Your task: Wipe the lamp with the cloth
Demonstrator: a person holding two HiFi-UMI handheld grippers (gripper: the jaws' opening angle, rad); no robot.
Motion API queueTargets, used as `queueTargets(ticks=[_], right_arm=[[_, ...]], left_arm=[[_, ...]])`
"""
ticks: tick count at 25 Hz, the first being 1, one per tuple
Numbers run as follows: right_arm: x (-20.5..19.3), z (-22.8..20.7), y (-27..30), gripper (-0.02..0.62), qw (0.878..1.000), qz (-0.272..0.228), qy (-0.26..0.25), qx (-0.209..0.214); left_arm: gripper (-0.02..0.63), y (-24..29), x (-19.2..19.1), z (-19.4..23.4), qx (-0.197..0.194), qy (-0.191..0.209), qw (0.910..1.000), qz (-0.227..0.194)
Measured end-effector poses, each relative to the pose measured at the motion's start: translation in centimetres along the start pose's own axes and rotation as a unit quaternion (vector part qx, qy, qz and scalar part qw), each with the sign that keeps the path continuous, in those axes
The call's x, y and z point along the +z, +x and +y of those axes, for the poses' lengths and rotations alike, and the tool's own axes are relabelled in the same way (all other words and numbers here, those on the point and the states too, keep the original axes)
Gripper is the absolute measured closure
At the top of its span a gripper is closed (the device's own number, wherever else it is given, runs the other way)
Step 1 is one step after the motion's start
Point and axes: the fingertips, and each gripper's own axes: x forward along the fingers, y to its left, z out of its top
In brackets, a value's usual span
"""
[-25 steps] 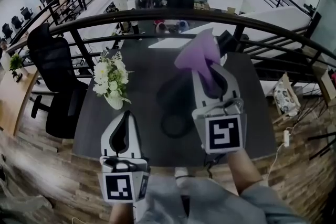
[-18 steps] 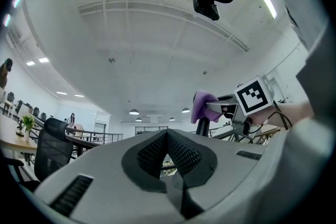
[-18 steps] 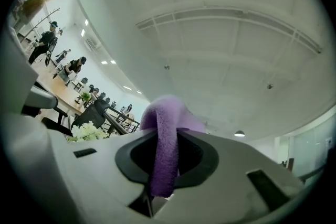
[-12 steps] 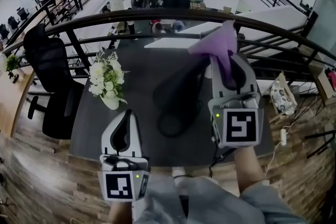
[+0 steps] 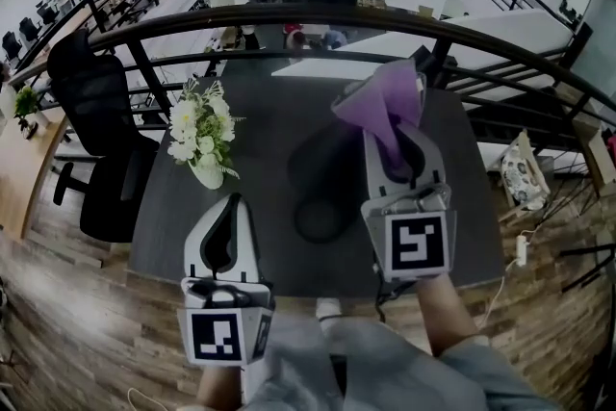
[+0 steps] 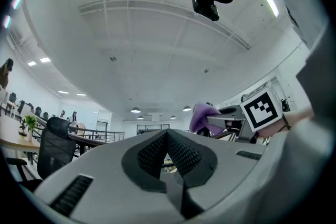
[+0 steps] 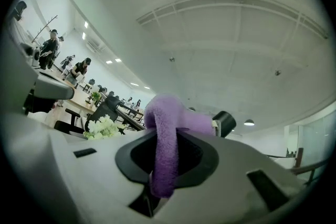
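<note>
Dark bench (image 5: 260, 106) up by the railing. Right tongs (image 5: 389, 135) are pinching the purple cloth (image 5: 378, 103) and have swung back left from half a second ago. The lamp (image 5: 322, 218) base sits just left of them. Looks like wiping strokes, probably more to go. Left tongs (image 5: 228, 207) are pressed together, empty, hanging back.

A dark table (image 5: 265, 106) carries a white vase of flowers (image 5: 202, 149) and, well apart, a black lamp (image 5: 322, 218).
</note>
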Motion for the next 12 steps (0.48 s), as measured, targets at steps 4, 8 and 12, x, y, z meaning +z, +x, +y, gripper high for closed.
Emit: queueTargets(ticks=[4,8,12], right_arm=[[-1.6,1.5,-0.4,0.543,1.0,0.016,0.005,0.02],[-3.3,2.9,-1.2,0.543,0.999,0.036,0.012,0.037],[-5.0,3.8,-2.1,0.543,0.997,0.056,0.021,0.044]], left_arm=[[0.601,0.1,-0.1,0.0,-0.001,-0.001,1.0,0.001],[0.601,0.3,-0.3,-0.4,-0.008,-0.002,1.0,0.003],[0.601,0.6,-0.5,-0.9,-0.016,-0.003,0.9999,0.005]])
